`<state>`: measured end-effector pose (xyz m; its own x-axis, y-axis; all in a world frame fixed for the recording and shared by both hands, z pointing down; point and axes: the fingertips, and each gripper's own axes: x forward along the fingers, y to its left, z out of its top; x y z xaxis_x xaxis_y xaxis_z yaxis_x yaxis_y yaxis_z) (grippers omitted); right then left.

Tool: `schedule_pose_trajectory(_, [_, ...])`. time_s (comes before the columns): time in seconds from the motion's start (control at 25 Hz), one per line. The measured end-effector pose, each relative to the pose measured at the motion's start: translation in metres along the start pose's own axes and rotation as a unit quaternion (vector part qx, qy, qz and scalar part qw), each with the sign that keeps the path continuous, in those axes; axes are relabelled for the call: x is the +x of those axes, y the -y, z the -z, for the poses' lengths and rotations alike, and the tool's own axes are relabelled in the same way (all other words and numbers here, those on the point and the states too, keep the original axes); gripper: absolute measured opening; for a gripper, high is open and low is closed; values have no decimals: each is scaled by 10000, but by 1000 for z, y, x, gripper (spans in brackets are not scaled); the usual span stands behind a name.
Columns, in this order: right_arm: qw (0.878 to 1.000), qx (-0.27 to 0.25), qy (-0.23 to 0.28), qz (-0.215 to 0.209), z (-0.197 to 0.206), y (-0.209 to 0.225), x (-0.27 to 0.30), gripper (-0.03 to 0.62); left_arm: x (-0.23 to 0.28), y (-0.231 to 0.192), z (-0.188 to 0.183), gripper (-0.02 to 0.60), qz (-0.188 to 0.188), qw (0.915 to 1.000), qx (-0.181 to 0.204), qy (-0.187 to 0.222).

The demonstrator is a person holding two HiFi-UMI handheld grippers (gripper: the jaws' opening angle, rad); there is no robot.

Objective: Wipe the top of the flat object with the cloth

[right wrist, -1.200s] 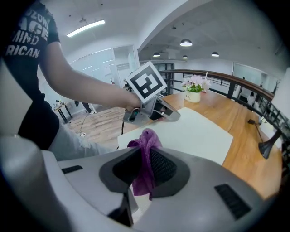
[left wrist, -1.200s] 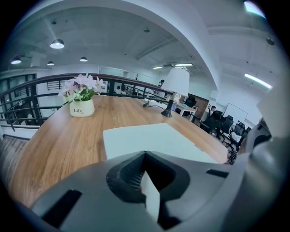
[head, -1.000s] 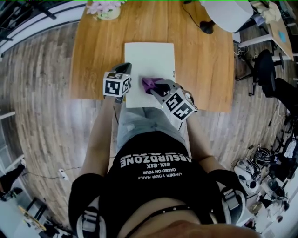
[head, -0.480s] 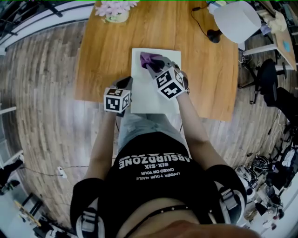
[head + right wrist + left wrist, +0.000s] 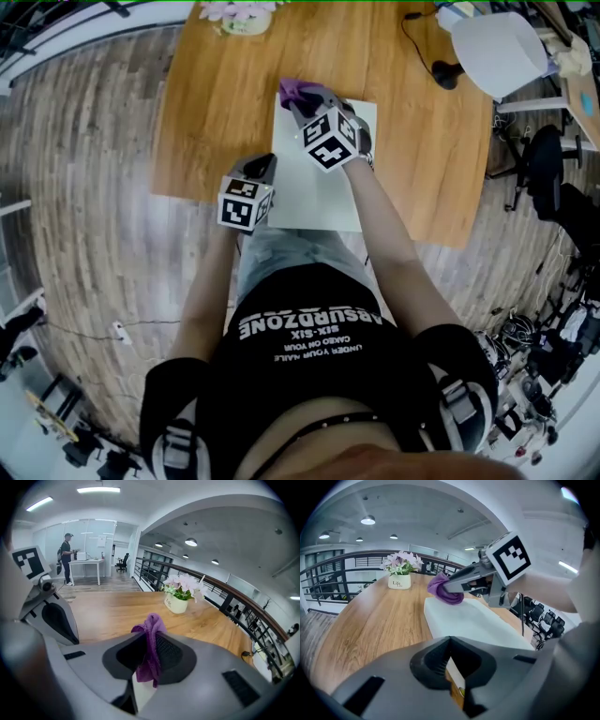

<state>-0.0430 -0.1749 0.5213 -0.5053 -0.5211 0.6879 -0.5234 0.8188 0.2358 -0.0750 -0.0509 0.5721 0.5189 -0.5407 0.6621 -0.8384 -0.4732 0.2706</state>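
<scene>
In the last second the right gripper (image 5: 305, 105) has carried the cloth (image 5: 296, 90) away from the person. Before, the cloth was on the near half of the flat object (image 5: 323, 197). Half a second ago it was already on the far part, and now it sits on the far left corner of the object, with a little of it over that corner. The right jaws stay clenched on the purple cloth. In the right gripper view, the cloth stands bunched between them and hangs below.

The left gripper (image 5: 262, 167) has hardly moved. It is at the left edge of the flat object, close to its near left corner. Its jaws are closed together, and a thin white strip runs into them, so I judge that they pinch the edge of the object to keep it in place.

The flat object lies in the middle of the worktop (image 5: 211, 112), and its near end reaches the near edge of the worktop. A flower pot (image 5: 234, 17) stands well apart from it, at the far edge.

I think this means one stroke along the left side is finished. The right side probably waits for the next pass, so the cloth must now come back or shift toward the right edge of the worktop.
</scene>
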Motion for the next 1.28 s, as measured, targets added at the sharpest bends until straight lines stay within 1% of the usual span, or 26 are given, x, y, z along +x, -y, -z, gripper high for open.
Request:
schedule_pose_trajectory(0.12, [9994,162,-193,-228,14,-11,19,74,2,1,1,17,-26,10000,6,20])
schedule_pose_trajectory(0.28, [9965,762,-88,-324,17,-20,23,74,-4,-1,6,17,63,9997,-218,-2])
schedule_pose_trajectory(0.44, [9927,1056,-89,-571,18,-16,24,72,-1,-3,4,17,121,9994,-309,36])
schedule_pose_trajectory(0.56, [9895,1267,-2,-690,19,-14,23,71,1,-3,3,17,66,9994,-328,80])
schedule_pose_trajectory(0.8, [9905,1218,46,-639,20,-20,21,71,0,-4,5,17,67,9990,-425,109])
schedule_pose_trajectory(0.96, [9888,1327,65,-686,22,-20,18,71,0,-3,5,17,82,9987,-492,119])
schedule_pose_trajectory(1.28, [9876,1395,84,-722,21,-31,12,71,-4,-5,5,17,-50,9987,-491,140])
